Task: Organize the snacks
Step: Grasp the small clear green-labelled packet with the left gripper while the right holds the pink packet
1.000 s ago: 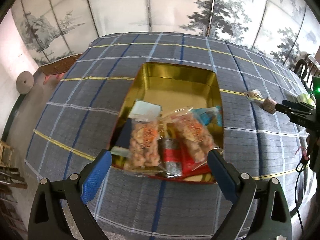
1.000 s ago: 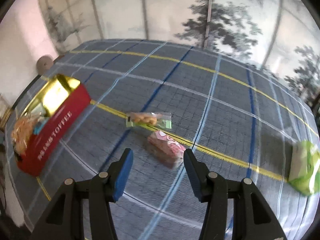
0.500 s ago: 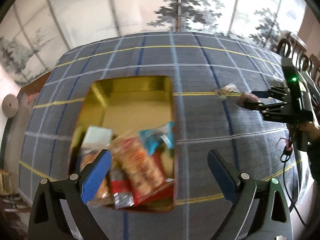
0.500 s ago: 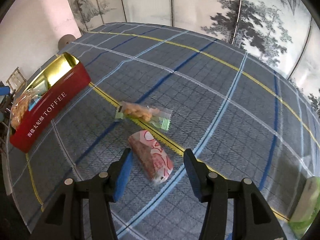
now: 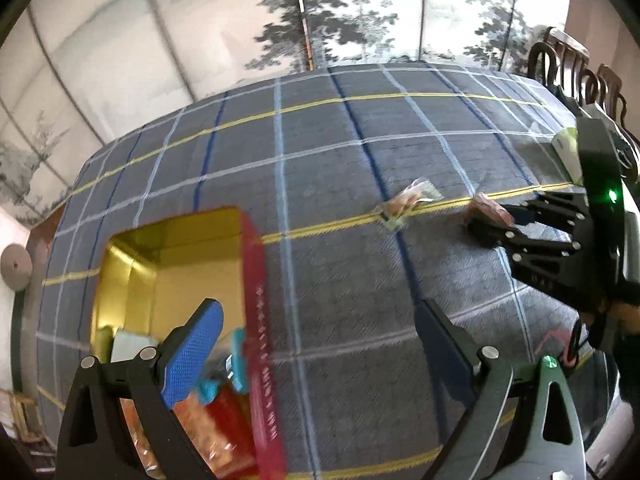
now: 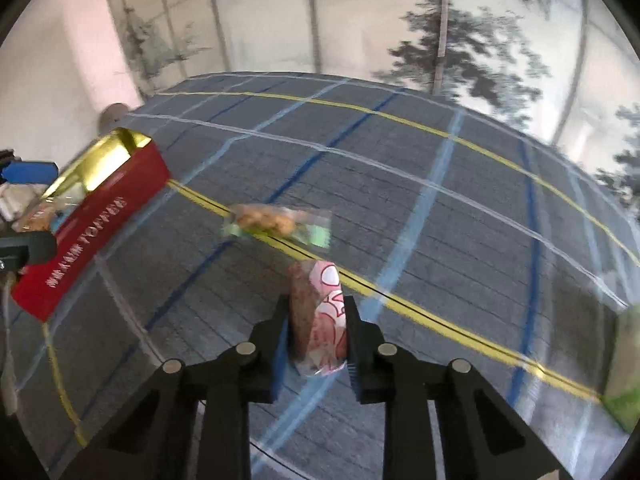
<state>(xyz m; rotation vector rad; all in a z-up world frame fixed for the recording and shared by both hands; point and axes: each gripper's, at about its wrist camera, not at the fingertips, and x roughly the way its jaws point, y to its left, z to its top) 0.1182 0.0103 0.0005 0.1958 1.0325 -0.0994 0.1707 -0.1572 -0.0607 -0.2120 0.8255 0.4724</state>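
A red toffee tin (image 5: 262,360) with a gold inside (image 5: 168,264) holds several snack packs at its near end. It also shows at the left in the right wrist view (image 6: 92,220). My left gripper (image 5: 316,344) is open and empty, above the tin's right wall. My right gripper (image 6: 316,332) is shut on a pink snack pack (image 6: 320,316) at the plaid tablecloth; the left wrist view shows this pack (image 5: 490,210) at the right. A clear pack of brown snacks (image 6: 276,220) lies just beyond it, also seen in the left wrist view (image 5: 408,200).
A green snack pack (image 6: 624,368) lies at the table's far right edge, seen too in the left wrist view (image 5: 566,152). Dark wooden chairs (image 5: 576,68) stand past the table. A painted folding screen (image 5: 320,12) backs the table.
My right gripper moved forward and closed on the pink snack pack. My left gripper swung right, so the tin slid to the lower left of its view.
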